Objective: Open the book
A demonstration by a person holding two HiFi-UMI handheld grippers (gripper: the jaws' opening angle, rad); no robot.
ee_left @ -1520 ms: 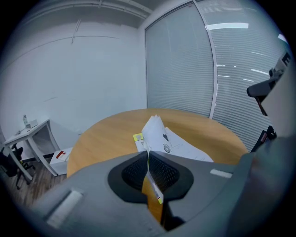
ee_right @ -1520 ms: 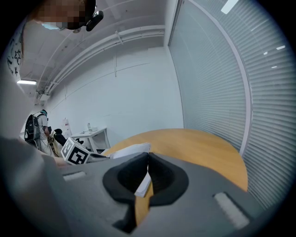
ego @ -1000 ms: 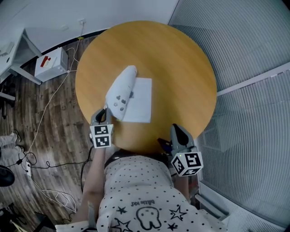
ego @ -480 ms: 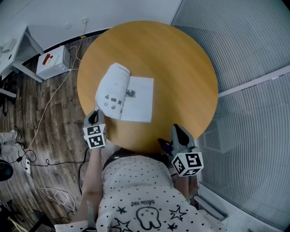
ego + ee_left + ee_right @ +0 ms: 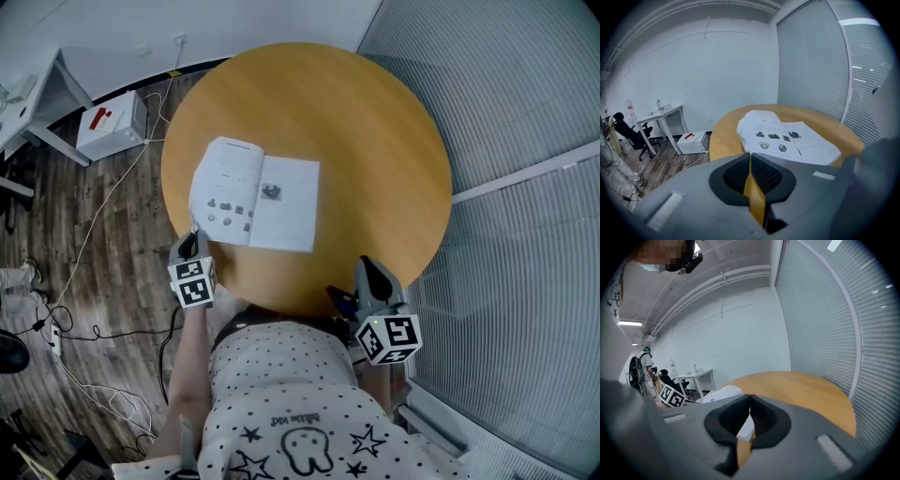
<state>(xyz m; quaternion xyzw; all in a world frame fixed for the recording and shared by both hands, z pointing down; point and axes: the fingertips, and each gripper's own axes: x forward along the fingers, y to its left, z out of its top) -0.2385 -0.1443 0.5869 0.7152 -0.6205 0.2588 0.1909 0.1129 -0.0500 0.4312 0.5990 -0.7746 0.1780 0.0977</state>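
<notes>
Book [image 5: 255, 192]: lies open on the round table [image 5: 375, 141], toward its left side, with the spine running away from the person. The right page [image 5: 286, 202] is flat. The turned cover [image 5: 223, 187] is down on the left, slightly humped in the left gripper view, its outer edge close to the table rim.

Change: a second ago the cover stood up, curled over the spine. Half a second ago it leaned left. Now it is laid over and print shows on both sides.

Left gripper [image 5: 192, 236]: at the cover's near left corner. Jaws are pinched narrow, and the corner runs into the tips, so it appears held.

Right gripper [image 5: 367, 267]: at the near rim, well apart from the book, jaws together on nothing.

Judgement: the opening looks essentially done. What remains is letting the corner go; the hump suggests the cover may lift a little once freed.
</notes>
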